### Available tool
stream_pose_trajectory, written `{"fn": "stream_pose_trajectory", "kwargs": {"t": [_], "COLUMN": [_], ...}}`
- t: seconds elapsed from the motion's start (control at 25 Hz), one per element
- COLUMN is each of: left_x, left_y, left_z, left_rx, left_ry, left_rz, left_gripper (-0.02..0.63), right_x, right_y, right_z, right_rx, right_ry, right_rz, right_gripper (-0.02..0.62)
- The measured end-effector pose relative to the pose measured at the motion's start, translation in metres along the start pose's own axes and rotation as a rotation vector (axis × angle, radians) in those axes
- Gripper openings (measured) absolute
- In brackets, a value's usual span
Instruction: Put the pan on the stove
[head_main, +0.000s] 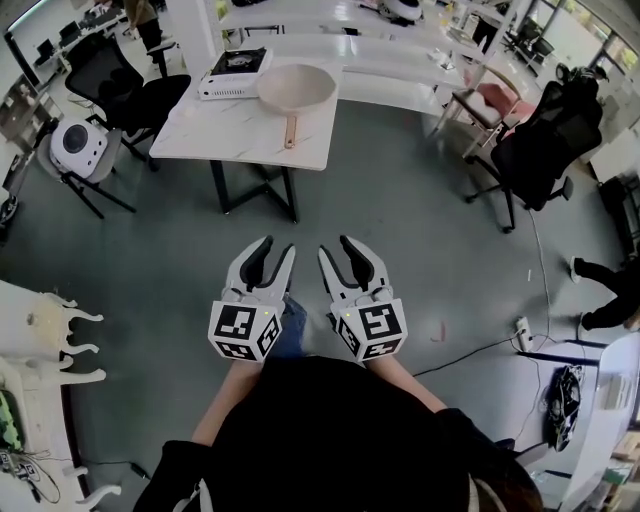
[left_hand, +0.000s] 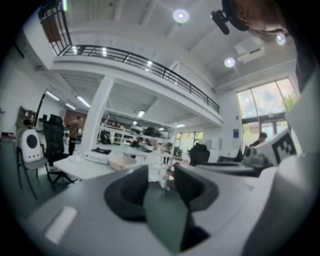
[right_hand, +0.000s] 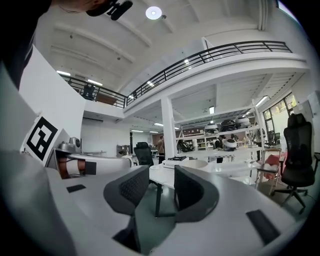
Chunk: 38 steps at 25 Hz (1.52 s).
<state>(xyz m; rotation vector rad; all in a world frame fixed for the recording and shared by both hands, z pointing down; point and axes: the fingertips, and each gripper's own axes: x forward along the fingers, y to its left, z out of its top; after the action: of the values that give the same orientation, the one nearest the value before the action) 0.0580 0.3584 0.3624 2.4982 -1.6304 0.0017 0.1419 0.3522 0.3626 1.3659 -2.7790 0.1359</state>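
Observation:
A beige pan (head_main: 296, 88) lies on the white table (head_main: 230, 135) across the room, its handle pointing toward me. To its left on the same table sits a white portable stove (head_main: 235, 72) with a black top. I hold both grippers low in front of my body, over the grey floor and well short of the table. My left gripper (head_main: 277, 248) and my right gripper (head_main: 336, 247) are both open with nothing between the jaws. The left gripper view shows the pan (left_hand: 122, 162) and stove (left_hand: 97, 157) far off. The right gripper view shows the stove (right_hand: 175, 162) and pan (right_hand: 195, 163).
A black office chair (head_main: 120, 80) stands left of the table, and another (head_main: 540, 150) at the right. A white round device (head_main: 78, 145) rests on a stand at the left. Cables and a power strip (head_main: 520, 330) lie on the floor at the right. A white rack (head_main: 50, 340) is near my left.

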Motion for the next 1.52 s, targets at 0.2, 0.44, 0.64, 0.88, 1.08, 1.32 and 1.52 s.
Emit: {"fn": "stream_pose_trajectory", "kwargs": {"t": [0.2, 0.44, 0.64, 0.88, 1.08, 1.32, 1.52], "left_x": [0.026, 0.079, 0.147, 0.228, 0.281, 0.331, 0.355], "left_y": [0.021, 0.065, 0.117, 0.178, 0.216, 0.246, 0.256], "left_z": [0.000, 0.003, 0.016, 0.029, 0.027, 0.016, 0.005], "left_rx": [0.004, 0.005, 0.004, -0.029, -0.045, -0.055, -0.073], "left_ry": [-0.005, -0.026, -0.016, 0.025, 0.046, 0.100, 0.150], "left_rz": [-0.024, -0.060, -0.113, -0.176, -0.219, -0.259, -0.295], "left_gripper": [0.186, 0.186, 0.186, 0.186, 0.186, 0.186, 0.186], "right_x": [0.029, 0.093, 0.172, 0.265, 0.323, 0.374, 0.399], "right_y": [-0.008, -0.029, -0.057, -0.088, -0.112, -0.135, -0.149], "right_z": [-0.003, -0.007, -0.002, 0.004, -0.002, -0.018, -0.026], "right_rx": [-0.015, -0.025, -0.010, 0.038, 0.045, 0.076, 0.095], "right_ry": [-0.001, -0.011, 0.004, 0.032, 0.074, 0.152, 0.174], "right_rz": [0.008, -0.009, -0.028, -0.033, -0.056, -0.075, -0.091], "right_gripper": [0.133, 0.138, 0.138, 0.138, 0.138, 0.138, 0.138]}}
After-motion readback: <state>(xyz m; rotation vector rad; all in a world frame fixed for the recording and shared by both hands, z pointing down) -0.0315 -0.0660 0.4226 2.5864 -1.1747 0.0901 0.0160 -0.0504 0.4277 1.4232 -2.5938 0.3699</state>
